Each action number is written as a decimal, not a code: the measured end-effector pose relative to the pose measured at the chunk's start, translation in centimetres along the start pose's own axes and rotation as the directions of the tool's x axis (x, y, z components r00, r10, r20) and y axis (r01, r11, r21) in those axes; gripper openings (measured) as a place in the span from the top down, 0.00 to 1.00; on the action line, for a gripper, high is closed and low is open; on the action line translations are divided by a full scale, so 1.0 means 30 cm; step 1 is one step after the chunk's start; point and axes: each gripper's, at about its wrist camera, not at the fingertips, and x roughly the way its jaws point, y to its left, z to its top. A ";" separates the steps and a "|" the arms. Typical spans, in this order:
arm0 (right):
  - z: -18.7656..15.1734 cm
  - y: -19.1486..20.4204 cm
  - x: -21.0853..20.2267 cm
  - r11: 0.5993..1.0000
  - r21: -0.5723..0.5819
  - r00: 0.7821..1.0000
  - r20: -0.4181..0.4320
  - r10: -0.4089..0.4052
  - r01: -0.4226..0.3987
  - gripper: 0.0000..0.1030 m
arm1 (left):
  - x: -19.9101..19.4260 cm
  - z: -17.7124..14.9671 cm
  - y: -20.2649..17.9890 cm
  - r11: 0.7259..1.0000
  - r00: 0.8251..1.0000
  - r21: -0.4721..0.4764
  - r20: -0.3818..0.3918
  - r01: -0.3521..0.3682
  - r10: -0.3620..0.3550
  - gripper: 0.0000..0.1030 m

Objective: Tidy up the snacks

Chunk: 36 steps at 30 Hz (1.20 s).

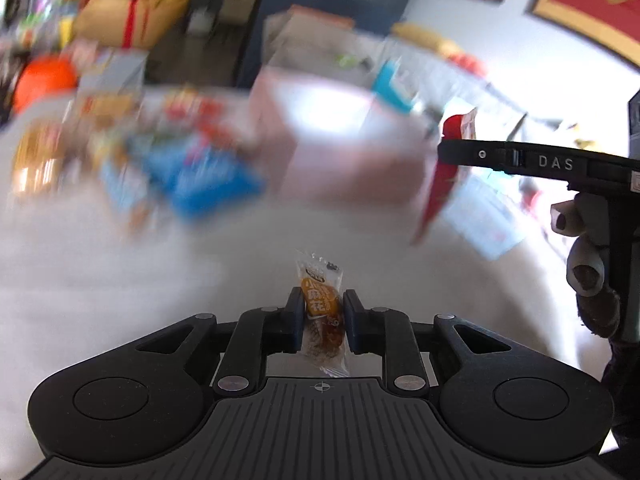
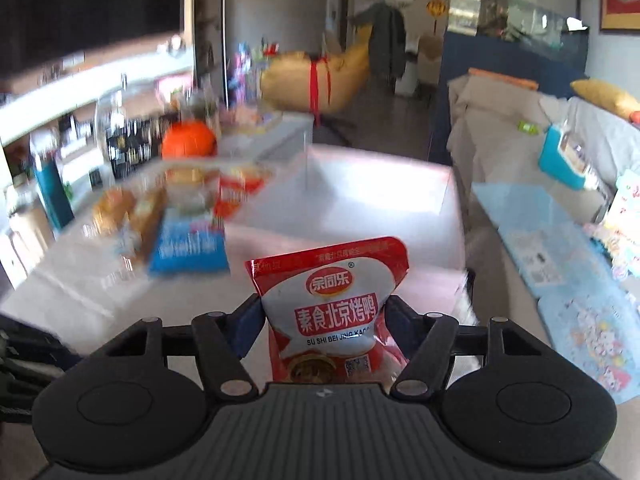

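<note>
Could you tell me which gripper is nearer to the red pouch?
Right. The right gripper clamps the red pouch; the left gripper is off to its side, holding an orange packet.

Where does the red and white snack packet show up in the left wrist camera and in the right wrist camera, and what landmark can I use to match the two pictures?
Left wrist view: the red and white snack packet hangs edge-on at the right, in the right gripper.
Right wrist view: bottom centre, facing the camera, pinched between the blue pads.
Shared landmark: the blue packet on the white table, left of centre in both.
</note>
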 end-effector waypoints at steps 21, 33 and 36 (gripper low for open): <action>0.348 -0.144 0.235 0.994 0.099 0.994 -0.100 -0.040 0.050 0.27 | 0.228 0.386 0.200 0.994 0.990 -0.047 0.098 -0.094 0.098 0.75; 0.092 0.258 0.277 0.983 -0.053 0.972 -0.166 0.167 -0.178 0.27 | 0.002 0.234 0.530 0.827 0.827 -0.226 0.124 -0.515 0.549 0.75; 0.097 0.333 0.297 0.977 -0.084 0.967 -0.179 0.181 -0.198 0.27 | 0.008 0.186 0.559 0.823 0.816 -0.268 0.172 -0.500 0.552 0.60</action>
